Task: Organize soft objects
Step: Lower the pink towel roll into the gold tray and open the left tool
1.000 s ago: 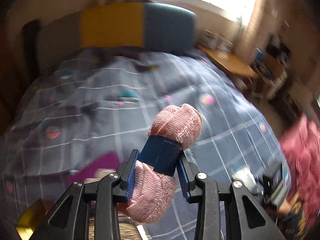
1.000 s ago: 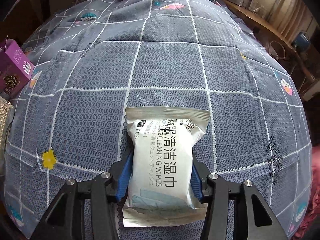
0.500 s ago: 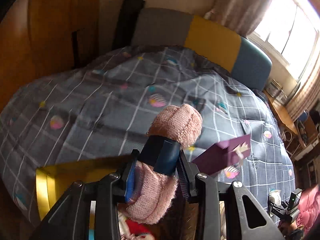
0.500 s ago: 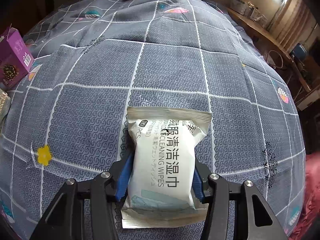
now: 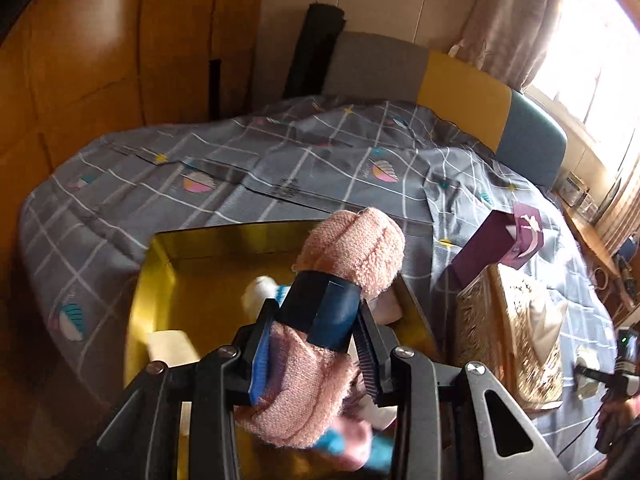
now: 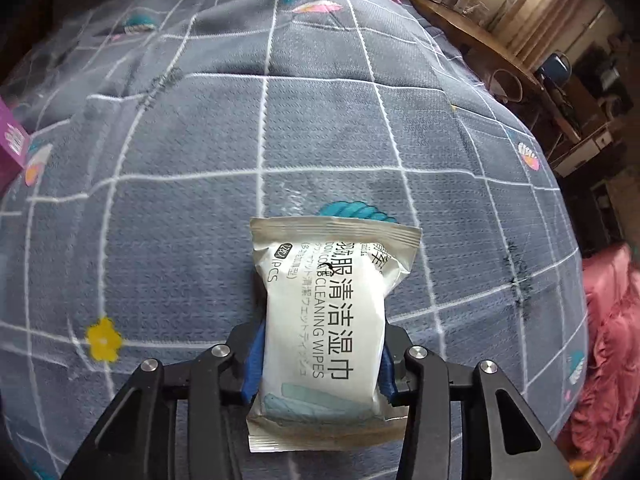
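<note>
The left tool (image 5: pixel 316 344) is clenched on a rolled pink towel (image 5: pixel 320 320), which is bound round its middle by a dark blue band (image 5: pixel 324 312). The towel is held above a shallow gold-coloured tray (image 5: pixel 160 276) that rests on the bed (image 5: pixel 240 184). Inside the tray, several soft items are seen: a white and blue piece (image 5: pixel 260 292) near the middle, a pale flat piece (image 5: pixel 172 346) against the left wall, and pink, white and blue fabric (image 5: pixel 360 440) partly hidden beneath the towel at the near end. What exactly these items are cannot be told, since they are blurred and covered.

Just right of the tray, an ornate gold tissue box (image 5: pixel 516 332) is set on the bed, with a tissue standing out of its top. Beyond it, a purple carton (image 5: pixel 500 244) is placed, tilted and with its top flap open.

The right tool (image 6: pixel 320 356) is closed round a white pack of cleaning wipes (image 6: pixel 328 320), gripped at its lower half between the blue pads (image 6: pixel 252 364). The pack is held over the grey checked bed cover (image 6: pixel 180 184), well apart from the tray, which is not seen in the right wrist view. Whether the pack touches the cover cannot be told. A pink fabric (image 6: pixel 608 340) lies at the right edge.
</note>
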### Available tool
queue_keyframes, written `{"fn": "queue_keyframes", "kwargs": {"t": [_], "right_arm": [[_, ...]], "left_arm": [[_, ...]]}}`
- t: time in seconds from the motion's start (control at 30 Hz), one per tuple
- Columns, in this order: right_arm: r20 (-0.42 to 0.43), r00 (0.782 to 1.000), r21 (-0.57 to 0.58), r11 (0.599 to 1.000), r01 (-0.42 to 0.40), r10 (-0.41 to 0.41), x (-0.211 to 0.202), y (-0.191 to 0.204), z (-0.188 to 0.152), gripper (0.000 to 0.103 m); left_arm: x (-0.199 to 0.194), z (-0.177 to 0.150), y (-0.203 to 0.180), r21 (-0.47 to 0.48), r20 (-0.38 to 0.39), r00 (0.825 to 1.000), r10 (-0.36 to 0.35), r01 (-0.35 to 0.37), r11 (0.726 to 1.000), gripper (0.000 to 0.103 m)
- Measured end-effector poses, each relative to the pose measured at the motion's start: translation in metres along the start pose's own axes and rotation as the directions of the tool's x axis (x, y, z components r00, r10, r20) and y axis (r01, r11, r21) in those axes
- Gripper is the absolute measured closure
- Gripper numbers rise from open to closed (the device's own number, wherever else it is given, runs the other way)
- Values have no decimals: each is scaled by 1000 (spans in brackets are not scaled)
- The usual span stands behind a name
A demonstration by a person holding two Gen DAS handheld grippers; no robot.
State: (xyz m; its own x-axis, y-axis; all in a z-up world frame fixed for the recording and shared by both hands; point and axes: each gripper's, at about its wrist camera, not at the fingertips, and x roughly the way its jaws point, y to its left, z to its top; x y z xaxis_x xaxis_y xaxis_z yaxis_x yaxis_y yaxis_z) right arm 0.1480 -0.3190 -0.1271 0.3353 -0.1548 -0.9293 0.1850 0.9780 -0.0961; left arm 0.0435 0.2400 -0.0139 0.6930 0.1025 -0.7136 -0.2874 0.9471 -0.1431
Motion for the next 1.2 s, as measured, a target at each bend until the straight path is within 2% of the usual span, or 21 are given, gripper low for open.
{"fn": "queue_keyframes", "kwargs": {"t": [0.1, 0.17, 0.37, 0.87, 1.0, 1.13, 1.2], "right_arm": [[16, 999, -17, 999, -49, 49, 1, 22, -7, 58], [39, 998, -68, 996, -53, 56, 0, 34, -8, 57], [42, 997, -72, 996, -62, 65, 0, 37, -12, 56], [63, 997, -120, 992, -32, 40, -4, 39, -15, 55], [68, 997, -133, 991, -24, 33, -5, 39, -16, 55], [68, 997, -135, 991, -24, 33, -6, 40, -17, 55], [67, 997, -136, 991, -23, 33, -6, 40, -17, 55]], "left_arm": [[-12, -11, 4, 23, 28, 999, 37, -38, 999, 66], [-19, -16, 7, 30, 46, 998, 54, -55, 998, 66], [-32, -26, 13, 42, 80, 993, 87, -90, 995, 66], [-32, -46, 30, 21, 41, 993, 108, -109, 994, 66], [-28, -52, 42, -28, 0, 996, 89, -89, 996, 66], [-26, -57, 68, -134, -34, 997, 70, -74, 988, 66], [-24, -60, 84, -214, -61, 997, 39, -51, 976, 66]]}}
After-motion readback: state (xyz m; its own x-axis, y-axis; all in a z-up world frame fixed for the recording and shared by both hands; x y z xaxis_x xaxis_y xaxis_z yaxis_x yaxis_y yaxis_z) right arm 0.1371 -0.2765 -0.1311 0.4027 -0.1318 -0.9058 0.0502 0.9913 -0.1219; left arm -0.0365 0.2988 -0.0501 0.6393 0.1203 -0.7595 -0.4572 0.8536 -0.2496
